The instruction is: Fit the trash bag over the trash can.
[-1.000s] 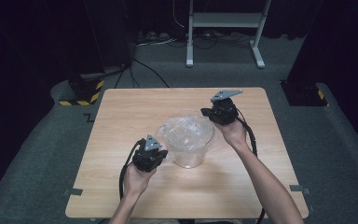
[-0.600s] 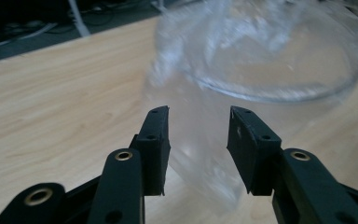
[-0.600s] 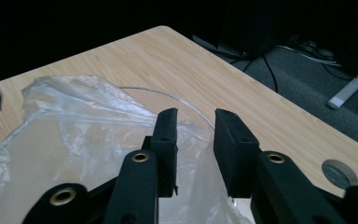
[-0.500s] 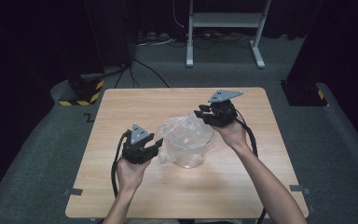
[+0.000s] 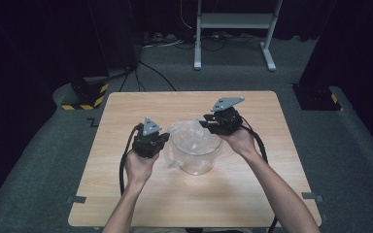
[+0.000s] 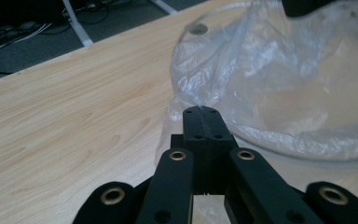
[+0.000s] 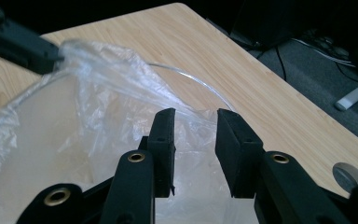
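2 grippers are seen: left gripper [image 6: 201, 122] clenched on plastic bag [image 5: 187, 133] at frame centre, right gripper [image 7: 196, 140] released; thin film could be torn by pulling.

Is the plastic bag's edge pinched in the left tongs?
Yes: left tongs are shut on the plastic bag edge.

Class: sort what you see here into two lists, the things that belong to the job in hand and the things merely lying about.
In the job:
- clear round plastic container
- thin clear plastic bag lining it
- left gripper, shut on the bag's edge
- right gripper, open over the rim

Lying about:
- white metal stand
- black cables on the floor
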Tool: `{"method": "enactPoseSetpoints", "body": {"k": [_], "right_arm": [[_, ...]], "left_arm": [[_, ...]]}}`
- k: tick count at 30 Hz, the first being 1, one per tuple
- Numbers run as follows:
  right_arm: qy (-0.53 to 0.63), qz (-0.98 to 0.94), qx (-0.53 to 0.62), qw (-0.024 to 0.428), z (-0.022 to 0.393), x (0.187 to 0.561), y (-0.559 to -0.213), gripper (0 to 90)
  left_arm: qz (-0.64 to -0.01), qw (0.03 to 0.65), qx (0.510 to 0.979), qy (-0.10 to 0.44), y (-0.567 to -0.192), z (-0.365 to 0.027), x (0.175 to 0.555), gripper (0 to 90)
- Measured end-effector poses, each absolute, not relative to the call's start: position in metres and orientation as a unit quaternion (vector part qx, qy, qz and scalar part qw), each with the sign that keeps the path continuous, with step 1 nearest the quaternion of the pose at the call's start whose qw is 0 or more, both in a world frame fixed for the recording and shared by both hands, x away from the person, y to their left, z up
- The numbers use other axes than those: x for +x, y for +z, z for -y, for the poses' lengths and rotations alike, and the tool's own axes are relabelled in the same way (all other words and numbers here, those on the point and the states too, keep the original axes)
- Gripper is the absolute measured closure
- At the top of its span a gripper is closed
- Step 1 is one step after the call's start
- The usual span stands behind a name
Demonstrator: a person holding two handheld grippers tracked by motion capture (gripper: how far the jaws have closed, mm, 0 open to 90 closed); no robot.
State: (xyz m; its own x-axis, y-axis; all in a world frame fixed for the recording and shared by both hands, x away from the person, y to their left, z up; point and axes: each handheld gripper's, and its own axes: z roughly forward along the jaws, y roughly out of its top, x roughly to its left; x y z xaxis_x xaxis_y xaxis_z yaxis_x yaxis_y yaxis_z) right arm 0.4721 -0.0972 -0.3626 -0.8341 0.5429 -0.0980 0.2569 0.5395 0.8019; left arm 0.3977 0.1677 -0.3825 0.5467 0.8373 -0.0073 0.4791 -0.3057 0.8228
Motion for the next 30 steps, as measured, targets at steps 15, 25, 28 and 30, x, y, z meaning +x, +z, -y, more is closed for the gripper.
{"method": "enactPoseSetpoints", "body": {"k": [15,25,28,30], "right_arm": [[0.418,-0.859,0.248,0.163,0.101,0.483,-0.369,66.6],[0.425,-0.848,0.281,0.144,0.126,0.483,-0.361,65.7],[0.416,-0.855,0.283,0.125,0.127,0.485,-0.364,65.5],[0.412,-0.86,0.278,0.114,0.128,0.485,-0.365,70.2]], "left_arm": [[-0.475,0.448,0.74,0.16,-0.385,-0.181,0.441,90.0],[-0.504,0.448,0.727,0.13,-0.393,-0.189,0.454,90.0],[-0.505,0.443,0.73,0.128,-0.394,-0.189,0.455,90.0],[-0.502,0.444,0.731,0.129,-0.394,-0.189,0.455,89.8]]}}
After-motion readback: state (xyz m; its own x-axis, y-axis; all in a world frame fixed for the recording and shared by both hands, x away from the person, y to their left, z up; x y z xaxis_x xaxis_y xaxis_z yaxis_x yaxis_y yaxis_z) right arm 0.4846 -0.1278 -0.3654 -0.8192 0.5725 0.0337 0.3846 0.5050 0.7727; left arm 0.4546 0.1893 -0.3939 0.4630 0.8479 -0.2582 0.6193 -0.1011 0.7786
